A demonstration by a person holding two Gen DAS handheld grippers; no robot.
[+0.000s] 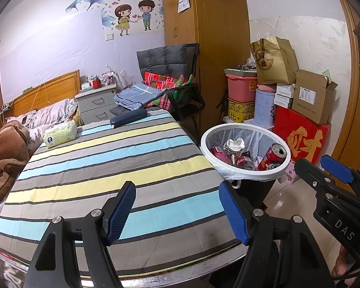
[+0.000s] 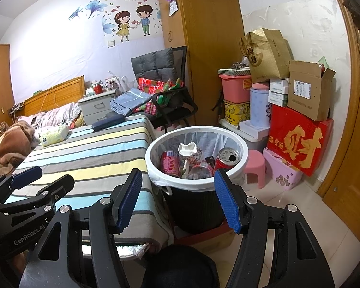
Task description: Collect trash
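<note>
Both my claws are spread wide and carrying nothing: the left gripper (image 1: 177, 213) hangs over the near end of the striped tablecloth (image 1: 122, 168), and the right gripper (image 2: 178, 199) hangs just before the trash bin (image 2: 196, 132), which stands on the floor touching the table's right edge. The trash itself lies in that bin's white liner: a red drink can (image 2: 228, 159) leaning against the far-right rim with its opened top showing, a second red can (image 2: 171, 163) on the left, a crumpled white paper cup (image 2: 188, 150) between them, and what looks like a clear plastic bottle (image 2: 200, 171) low in the middle. On the cloth I find only a pack of tissues (image 1: 60, 134) and a dark blue case (image 1: 128, 117), both at the far end, well apart from my fingers, and neither looks like rubbish to me. So I judge the gathering step finished or nearly so, with nothing in hand between drops. The next move calls for a look round for any stray piece; if none turns up, I would take the liner's loose edge (image 2: 166, 188), which hangs below the near rim, with my right claw to draw the bag shut.
</note>
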